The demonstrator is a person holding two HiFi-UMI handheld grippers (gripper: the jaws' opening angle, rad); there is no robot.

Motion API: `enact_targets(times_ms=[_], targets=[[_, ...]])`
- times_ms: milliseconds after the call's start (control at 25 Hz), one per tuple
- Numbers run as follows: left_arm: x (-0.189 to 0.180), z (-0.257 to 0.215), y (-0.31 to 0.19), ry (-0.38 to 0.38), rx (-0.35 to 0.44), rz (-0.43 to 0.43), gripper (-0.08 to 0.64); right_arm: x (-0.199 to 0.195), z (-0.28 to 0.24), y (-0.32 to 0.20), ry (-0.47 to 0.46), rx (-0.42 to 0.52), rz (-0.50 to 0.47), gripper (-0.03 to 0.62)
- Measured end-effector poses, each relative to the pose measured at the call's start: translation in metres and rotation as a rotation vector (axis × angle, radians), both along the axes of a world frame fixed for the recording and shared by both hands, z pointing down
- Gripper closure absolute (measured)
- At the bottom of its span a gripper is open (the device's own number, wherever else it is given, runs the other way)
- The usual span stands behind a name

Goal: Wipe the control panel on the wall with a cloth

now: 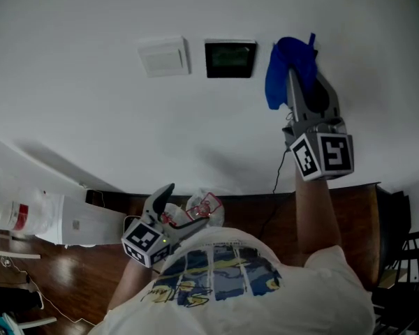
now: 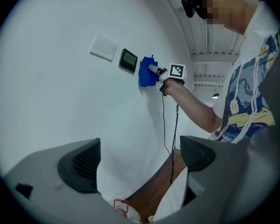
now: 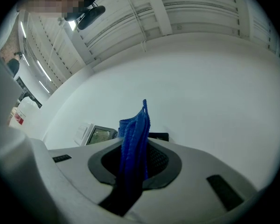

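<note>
Wiping yet to reach the panel

Set in the white wall [image 1: 70, 40], the dark control panel [image 1: 230, 58] sits bare, with nothing touching its screen. The blue cloth [image 1: 286, 68] hangs just beside it, on the side away from the white switch plate [image 1: 164, 56], bunched up and close against the wall; whether it actually presses on the paint I cannot tell. The right gripper [image 1: 295, 82] is raised to that spot, its fingers closed on the cloth, which stands up in folds between them in the right gripper view.

The left gripper [image 2: 140, 157] is held low near the person's chest, fingers spread wide with nothing between them; only wall and dark wooden floor [image 2: 154, 190] show through the gap. A crumpled packet with red print [image 1: 204, 208] shows near it, not gripped. A thin cable [image 1: 279, 169] hangs down the wall below the raised arm.

Judged from this, the cloth is in hand and brought up to height, but no pass lies over the panel at this moment. Left to do: slide the cloth sideways onto the screen and rub across its face and frame
</note>
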State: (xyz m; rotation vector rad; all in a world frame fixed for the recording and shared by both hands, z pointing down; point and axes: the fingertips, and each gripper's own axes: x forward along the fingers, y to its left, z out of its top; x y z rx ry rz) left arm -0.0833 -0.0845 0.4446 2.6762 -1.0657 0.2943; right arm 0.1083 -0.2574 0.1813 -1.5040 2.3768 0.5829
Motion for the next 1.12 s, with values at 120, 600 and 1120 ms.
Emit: enact_targets(times_ms=[120, 600, 1120], targets=[[0.003, 0.002, -0.002, -0.013, 0.006, 0.01, 0.054, 0.016, -0.001, 0.0, -0.003, -0.005, 0.03, 0.495], [0.023, -0.001, -0.007, -0.011, 0.008, 0.038, 0.055, 0.078, 0.006, -0.005, -0.016, -0.025, 0.124, 0.495], [0.041, -0.004, -0.014, -0.002, 0.007, 0.055, 0.055, 0.098, 0.012, -0.01, -0.019, -0.047, 0.14, 0.495]])
